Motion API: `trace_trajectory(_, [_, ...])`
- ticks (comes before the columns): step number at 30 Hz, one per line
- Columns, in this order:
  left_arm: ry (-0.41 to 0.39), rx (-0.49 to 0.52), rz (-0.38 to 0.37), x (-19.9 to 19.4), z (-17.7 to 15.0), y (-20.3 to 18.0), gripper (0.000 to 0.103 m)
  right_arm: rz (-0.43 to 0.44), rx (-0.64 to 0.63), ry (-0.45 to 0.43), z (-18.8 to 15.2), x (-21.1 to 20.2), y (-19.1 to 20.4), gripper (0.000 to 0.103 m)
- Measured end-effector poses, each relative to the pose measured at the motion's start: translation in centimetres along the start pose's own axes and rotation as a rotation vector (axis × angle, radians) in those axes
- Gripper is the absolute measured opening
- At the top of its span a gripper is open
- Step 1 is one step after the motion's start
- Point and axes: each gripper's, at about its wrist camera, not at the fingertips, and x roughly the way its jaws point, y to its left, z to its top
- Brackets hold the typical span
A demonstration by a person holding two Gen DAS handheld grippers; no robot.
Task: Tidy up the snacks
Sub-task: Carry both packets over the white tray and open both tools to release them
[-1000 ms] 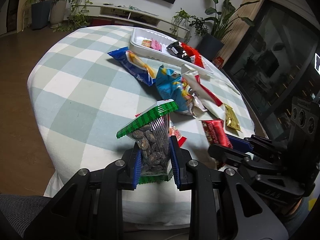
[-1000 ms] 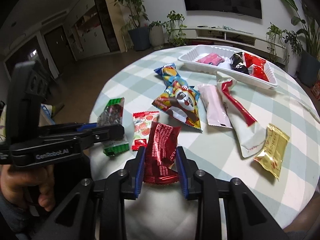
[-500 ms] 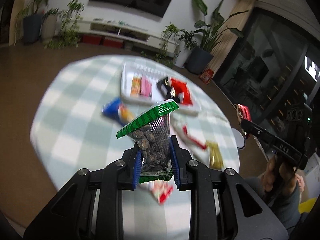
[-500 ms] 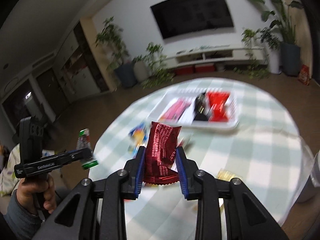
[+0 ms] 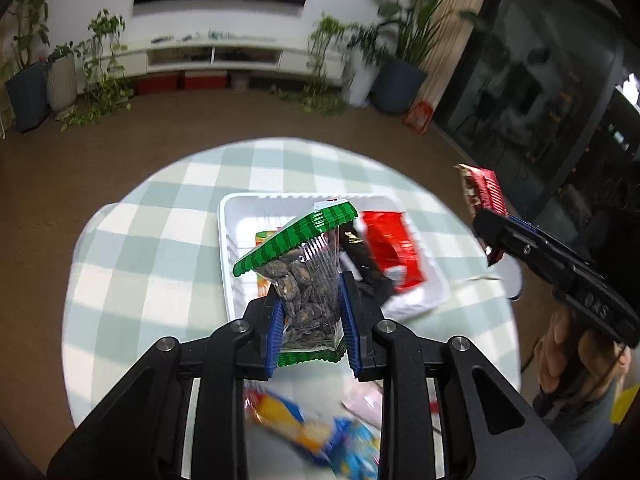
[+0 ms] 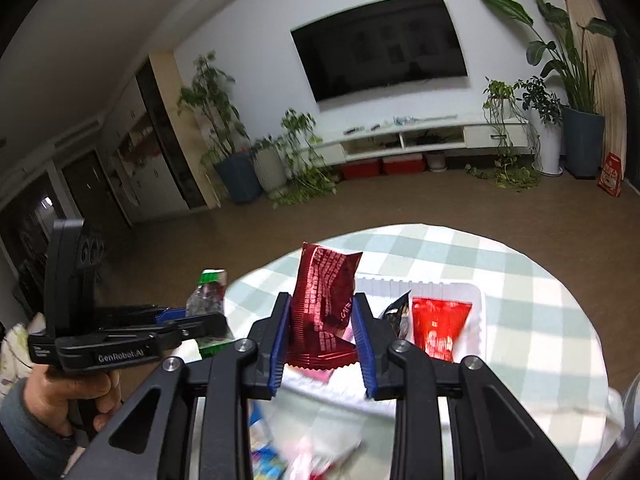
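Green-edged seed packet (image 5: 306,280) stands upright, pinched in the left gripper (image 5: 310,320); the white tray (image 5: 225,256) lies directly ahead and below it; the right gripper (image 6: 322,332) clamps a dark red packet (image 6: 324,312) upright too, tray just beyond; the left looks nearer, I'd say.

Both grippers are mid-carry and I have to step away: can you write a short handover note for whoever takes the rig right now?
Left gripper: shut on the green-edged seed packet, held in the air in front of the white tray.
Right gripper: shut on the dark red packet, also lifted near the tray.
Done: the tray already holds a red packet, a black packet and an orange one.
Left: release both held packets into the tray, then collect the blurred snacks on the checked tablecloth closer to you.
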Motion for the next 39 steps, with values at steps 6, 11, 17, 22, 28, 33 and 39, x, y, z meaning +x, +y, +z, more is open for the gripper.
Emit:
trace_trajectory(6, [0.117, 0.015, 0.032, 8.3, 2.2, 1.6, 0.023, -0.029, -0.007, 0.131, -2.1, 7.0, -1.4, 0.032])
trace_trajectory(11, [0.176, 0.014, 0.035, 12.2, 1.8, 2.1, 0.023, -0.049, -0.012, 0.197, -4.1, 9.7, -2.5, 0.033])
trace_trajectory(17, [0.209, 0.037, 0.052, 14.6, 1.1, 2.0, 0.024, -0.063, -0.038, 0.230, -5.2, 10.9, -2.7, 0.033])
trace_trajectory(22, [0.226, 0.037, 0.076, 15.3, 0.6, 2.5, 0.026, -0.073, -0.085, 0.246, -5.8, 11.6, -1.9, 0.033])
trace_trajectory(28, [0.227, 0.037, 0.104, 15.7, 0.5, 2.7, 0.027, -0.078, -0.098, 0.242, -6.0, 11.8, -1.7, 0.034])
trace_trajectory(33, [0.210, 0.033, 0.114, 15.3, 0.5, 2.7, 0.051, -0.081, -0.100, 0.236, -6.0, 11.6, -1.5, 0.034])
trace_trajectory(39, [0.182, 0.031, 0.111, 14.3, 0.8, 2.5, 0.061, -0.083, -0.083, 0.203, -5.2, 10.3, -1.7, 0.042])
